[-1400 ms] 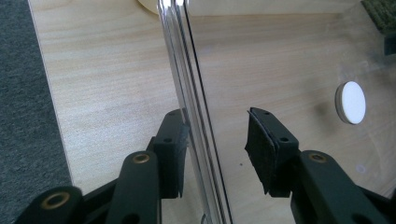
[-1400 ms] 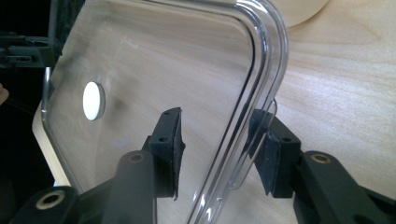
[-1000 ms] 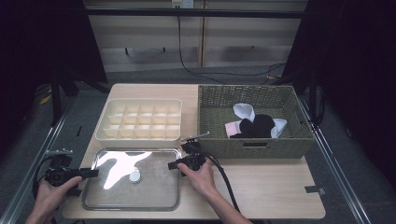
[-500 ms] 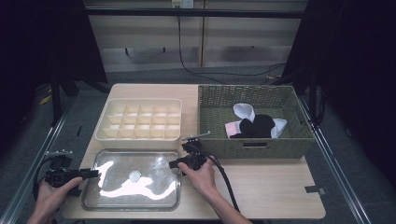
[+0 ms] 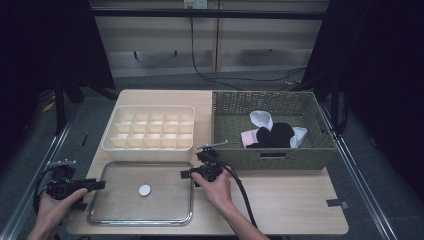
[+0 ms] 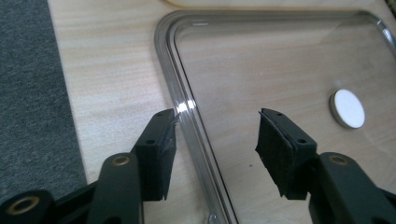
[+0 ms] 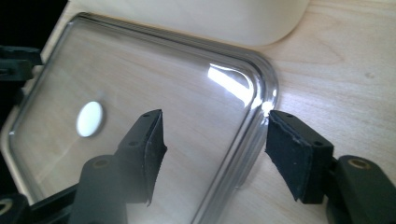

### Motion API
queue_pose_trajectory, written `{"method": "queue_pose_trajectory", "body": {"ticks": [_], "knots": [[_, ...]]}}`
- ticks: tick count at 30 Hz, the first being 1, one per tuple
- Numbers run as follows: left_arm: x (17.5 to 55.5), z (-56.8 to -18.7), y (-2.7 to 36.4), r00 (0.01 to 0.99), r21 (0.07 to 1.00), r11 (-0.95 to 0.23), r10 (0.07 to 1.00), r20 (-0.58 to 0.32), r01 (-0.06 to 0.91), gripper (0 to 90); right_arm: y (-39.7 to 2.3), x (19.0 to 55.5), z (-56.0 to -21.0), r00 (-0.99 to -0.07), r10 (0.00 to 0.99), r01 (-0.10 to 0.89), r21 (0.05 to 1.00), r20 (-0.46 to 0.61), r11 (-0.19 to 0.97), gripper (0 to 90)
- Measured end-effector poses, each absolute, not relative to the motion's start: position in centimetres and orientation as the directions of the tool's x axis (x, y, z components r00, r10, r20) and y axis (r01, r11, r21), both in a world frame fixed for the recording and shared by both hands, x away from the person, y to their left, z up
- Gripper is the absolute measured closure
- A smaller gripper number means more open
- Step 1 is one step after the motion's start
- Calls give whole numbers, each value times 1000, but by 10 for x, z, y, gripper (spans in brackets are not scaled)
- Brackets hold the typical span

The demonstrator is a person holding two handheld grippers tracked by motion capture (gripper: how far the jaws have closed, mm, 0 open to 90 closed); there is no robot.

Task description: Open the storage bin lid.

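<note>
A clear plastic lid (image 5: 165,205) with a white round disc (image 5: 144,190) at its middle lies flat on the table, in front of a cream compartment box (image 5: 150,131). My left gripper (image 5: 100,185) sits at the lid's left edge. In the left gripper view (image 6: 217,140) the jaws have just been opening and straddle the lid's rim (image 6: 187,107) without pressing it. My right gripper (image 5: 185,174) is at the lid's right edge. Its jaws (image 7: 212,149) have also just been opening, and the rim (image 7: 254,121) runs between them, free of the pads.
A woven green basket (image 5: 270,159) with black, white and pink socks (image 5: 274,134) stands at the right, close behind my right hand. Bare wooden table (image 5: 290,205) lies to the front right. The table's left edge drops to grey floor (image 6: 32,93).
The bright glare on the lid has gone and the lid now rests flat. Both grippers' jaws stand wider than before; the hands have stayed where they were.
</note>
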State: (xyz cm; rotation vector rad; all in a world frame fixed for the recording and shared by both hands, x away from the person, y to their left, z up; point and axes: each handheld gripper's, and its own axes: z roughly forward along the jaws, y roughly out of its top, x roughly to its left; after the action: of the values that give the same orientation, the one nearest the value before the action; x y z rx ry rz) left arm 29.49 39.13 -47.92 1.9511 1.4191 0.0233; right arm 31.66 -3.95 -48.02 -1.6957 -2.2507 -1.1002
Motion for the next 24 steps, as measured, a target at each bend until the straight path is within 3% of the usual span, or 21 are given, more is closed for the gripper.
{"method": "queue_pose_trajectory", "body": {"ticks": [7, 12, 21, 24], "knots": [[293, -476, 383, 409, 548, -140, 817, -407, 825, 372, -43, 315, -475, -408, 769, 857, 498, 492, 136, 389], [289, -467, 372, 439, 573, -167, 815, -378, 803, 314, -44, 314, -474, -448, 746, 841, 514, 492, 166, 410], [284, -453, 350, 505, 644, -196, 795, -337, 740, 329, -47, 313, -469, -492, 707, 815, 555, 508, 169, 380], [282, -452, 340, 538, 655, -232, 783, -312, 719, 386, -50, 312, -466, -505, 702, 806, 565, 502, 175, 383]]}}
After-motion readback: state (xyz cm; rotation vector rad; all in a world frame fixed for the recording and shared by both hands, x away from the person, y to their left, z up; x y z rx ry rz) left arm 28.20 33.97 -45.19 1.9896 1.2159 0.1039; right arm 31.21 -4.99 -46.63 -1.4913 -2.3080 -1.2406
